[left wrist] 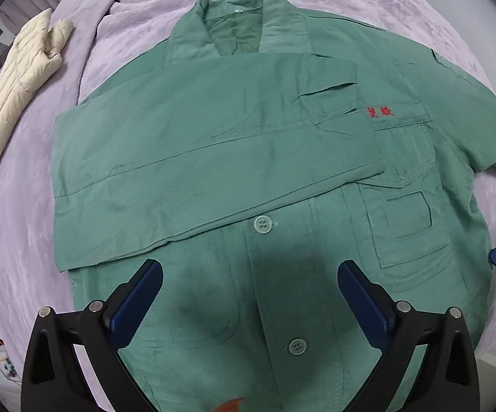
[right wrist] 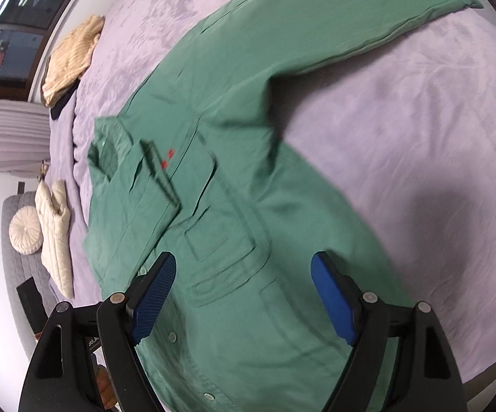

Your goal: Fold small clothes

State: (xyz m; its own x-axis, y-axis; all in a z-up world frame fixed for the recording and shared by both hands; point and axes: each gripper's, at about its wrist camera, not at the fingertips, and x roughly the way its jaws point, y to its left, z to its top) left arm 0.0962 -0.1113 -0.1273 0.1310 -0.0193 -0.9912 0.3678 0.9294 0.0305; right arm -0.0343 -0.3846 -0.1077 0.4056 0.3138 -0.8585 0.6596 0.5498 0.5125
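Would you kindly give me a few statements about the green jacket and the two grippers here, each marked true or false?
1. One sleeve of the green jacket is folded across its chest. True.
2. The other sleeve is folded in as well. False: it lies stretched out on the purple blanket.
3. The left gripper is open and holds nothing. True.
4. The right gripper is shut on the jacket's hem. False: it is open above the jacket, with no cloth pinched.
5. The writing on the jacket's chest is white. False: it is red.
6. A cream quilted garment lies on the blanket beside the jacket. True.
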